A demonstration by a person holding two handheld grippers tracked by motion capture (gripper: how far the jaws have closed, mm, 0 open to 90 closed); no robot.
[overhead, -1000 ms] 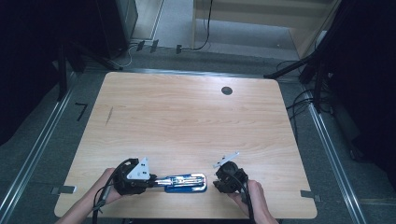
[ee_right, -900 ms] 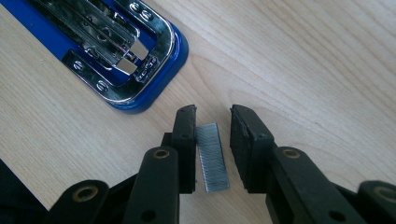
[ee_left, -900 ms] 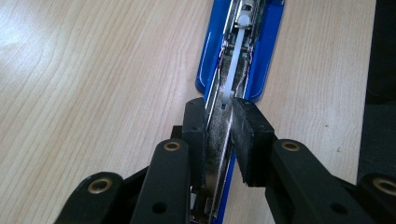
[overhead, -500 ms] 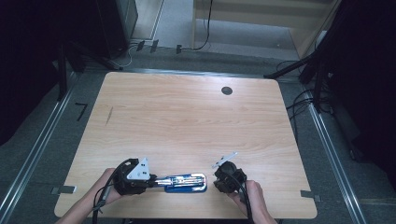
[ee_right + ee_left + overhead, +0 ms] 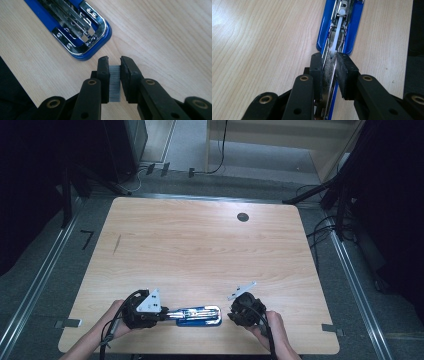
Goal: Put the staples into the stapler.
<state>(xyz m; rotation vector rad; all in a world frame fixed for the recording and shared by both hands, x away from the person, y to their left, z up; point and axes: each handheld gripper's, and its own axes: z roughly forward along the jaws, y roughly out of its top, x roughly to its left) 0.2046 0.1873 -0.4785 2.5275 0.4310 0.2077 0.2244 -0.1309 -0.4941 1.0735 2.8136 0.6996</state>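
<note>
A blue stapler lies opened out flat near the table's front edge, its chrome insides facing up. My left gripper is at its left end, shut on the stapler's metal rail, which runs between the pads. The blue shell and its white pusher rod stretch away ahead of the left gripper. My right gripper is just right of the stapler, apart from it. The right gripper has just been closing and is shut on a grey strip of staples. The stapler's rounded chrome end lies just beyond its tips.
The wooden table has a small dark round hole at the back right. Dark frames and cables stand around the table's sides. The table's front edge lies right behind both hands.
</note>
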